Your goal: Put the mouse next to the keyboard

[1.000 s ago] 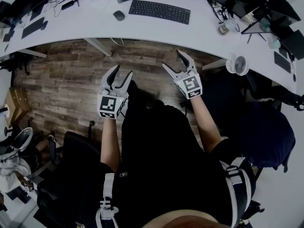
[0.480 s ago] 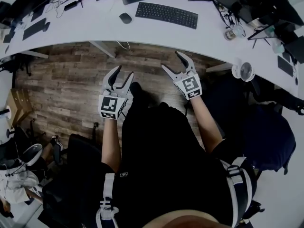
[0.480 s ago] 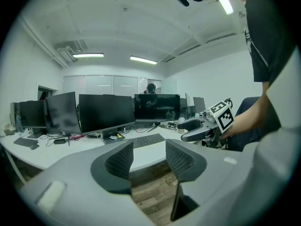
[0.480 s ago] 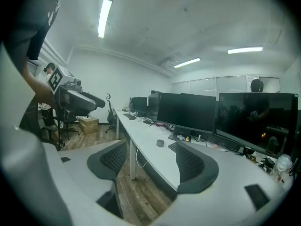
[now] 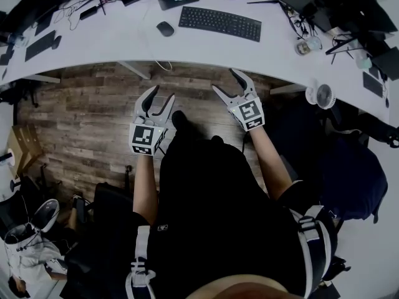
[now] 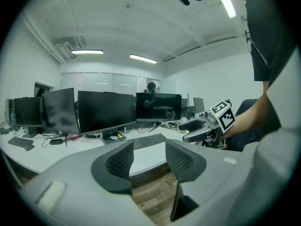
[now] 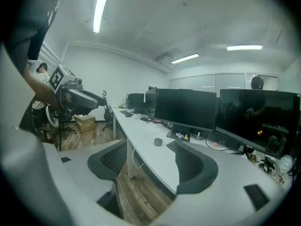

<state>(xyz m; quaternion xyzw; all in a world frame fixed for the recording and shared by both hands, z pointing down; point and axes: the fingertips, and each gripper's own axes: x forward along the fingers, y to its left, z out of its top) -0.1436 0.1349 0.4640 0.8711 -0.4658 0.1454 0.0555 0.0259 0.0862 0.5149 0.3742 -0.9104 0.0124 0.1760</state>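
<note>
A dark mouse point(image 5: 165, 28) lies on the white desk point(image 5: 124, 39), left of a black keyboard point(image 5: 219, 23) and apart from it. The mouse point(image 7: 158, 141) also shows in the right gripper view, small on the desk beyond the jaws. The keyboard point(image 6: 148, 141) appears past the left jaws. My left gripper point(image 5: 156, 101) and right gripper point(image 5: 228, 83) both hang over the wooden floor, short of the desk edge. Both are open with nothing between the jaws. Each gripper carries a marker cube.
Several monitors point(image 6: 106, 111) line the desk's back edge. A small fan point(image 5: 325, 94) sits at the desk's right edge, with cables and small items point(image 5: 303, 46) near it. A dark chair point(image 5: 349, 173) stands at the right. Boxes point(image 7: 87, 122) rest on the floor further off.
The view has shifted so the desk, mouse and keyboard sit a bit higher and more to the right in the head view. Both grippers hold nearly the same pose.
</note>
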